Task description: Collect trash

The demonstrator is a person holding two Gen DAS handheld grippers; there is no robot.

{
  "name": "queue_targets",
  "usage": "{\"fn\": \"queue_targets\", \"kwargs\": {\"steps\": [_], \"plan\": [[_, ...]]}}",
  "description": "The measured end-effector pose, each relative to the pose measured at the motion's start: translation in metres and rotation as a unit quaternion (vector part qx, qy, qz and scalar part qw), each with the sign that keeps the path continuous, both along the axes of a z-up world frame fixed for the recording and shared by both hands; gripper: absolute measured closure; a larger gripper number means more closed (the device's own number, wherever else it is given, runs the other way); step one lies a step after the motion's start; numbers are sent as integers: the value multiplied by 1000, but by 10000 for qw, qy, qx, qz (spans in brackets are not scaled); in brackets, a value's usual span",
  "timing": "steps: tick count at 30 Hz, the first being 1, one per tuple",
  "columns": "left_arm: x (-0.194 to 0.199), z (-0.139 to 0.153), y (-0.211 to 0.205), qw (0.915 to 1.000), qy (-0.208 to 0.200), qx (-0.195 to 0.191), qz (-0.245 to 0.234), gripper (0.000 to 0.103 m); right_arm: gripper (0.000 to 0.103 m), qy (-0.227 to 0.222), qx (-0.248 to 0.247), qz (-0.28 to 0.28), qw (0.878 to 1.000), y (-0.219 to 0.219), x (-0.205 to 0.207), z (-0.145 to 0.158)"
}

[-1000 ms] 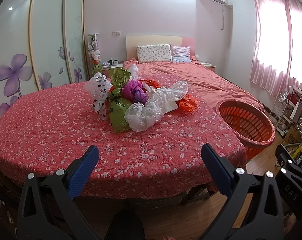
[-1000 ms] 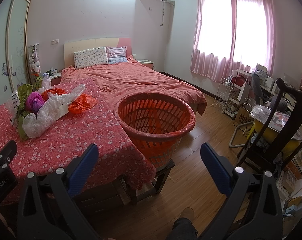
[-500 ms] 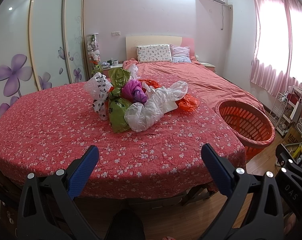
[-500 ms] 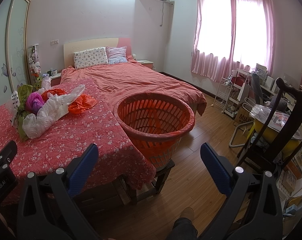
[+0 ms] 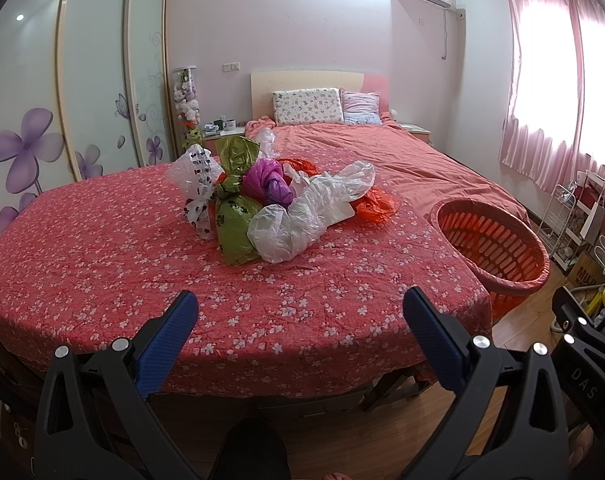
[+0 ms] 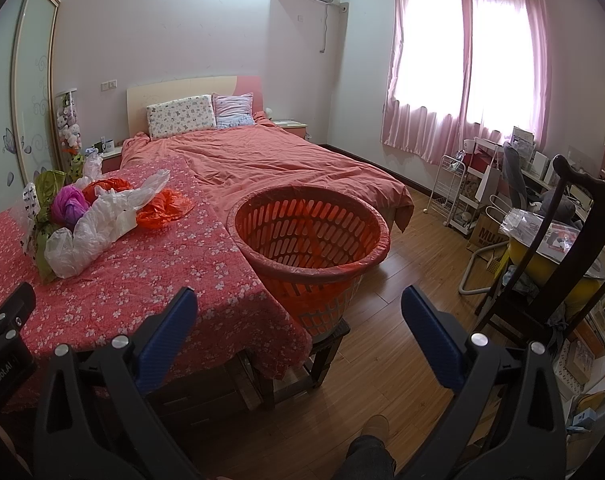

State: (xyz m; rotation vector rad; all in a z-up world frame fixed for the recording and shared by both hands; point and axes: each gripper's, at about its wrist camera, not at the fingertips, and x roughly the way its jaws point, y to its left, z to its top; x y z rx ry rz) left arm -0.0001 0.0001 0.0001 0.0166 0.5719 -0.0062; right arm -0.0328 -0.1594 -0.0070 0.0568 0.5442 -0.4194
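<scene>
Left gripper (image 5: 300,310): released, jaws spread wide, holding nothing; poised at the near edge of the bench (image 5: 102,264), which wears a red flowered cloth.

Right gripper (image 6: 298,306): released likewise, empty; held off the bench's corner, facing the basket (image 6: 308,236).

Trash: a heap of crumpled plastic bags (image 5: 278,208) lying on the bench straight ahead of the left gripper, well apart from it. Nearest the left gripper are the clear bag (image 5: 302,220) and the green bag (image 5: 234,220); behind them a purple bag (image 5: 270,184), a spotted clear bag (image 5: 196,184) to the left, an orange bag (image 5: 374,206) to the right. The heap's long axis runs crosswise to the left gripper's line of reach. From the right gripper the heap lies far to the left and ahead.

Nearer arm, by my judgement: the left, with open cloth between it and the heap and nothing in the way.

Basket: orange, slotted, lined, seemingly empty; just ahead of the right gripper, off the bench's right edge on a low stool (image 6: 322,344).

Surroundings: bed (image 6: 282,164) beyond the bench; chair (image 6: 562,264) and cluttered shelves far right, out of the path.
</scene>
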Motion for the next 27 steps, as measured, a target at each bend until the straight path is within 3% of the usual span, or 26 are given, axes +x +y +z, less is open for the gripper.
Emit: {"fn": "queue_targets", "kwargs": {"steps": [27], "plan": [[-1,-1,-4,10000,19,3,-9,2,4,2,-4,0,10000,1,2,0]]}}
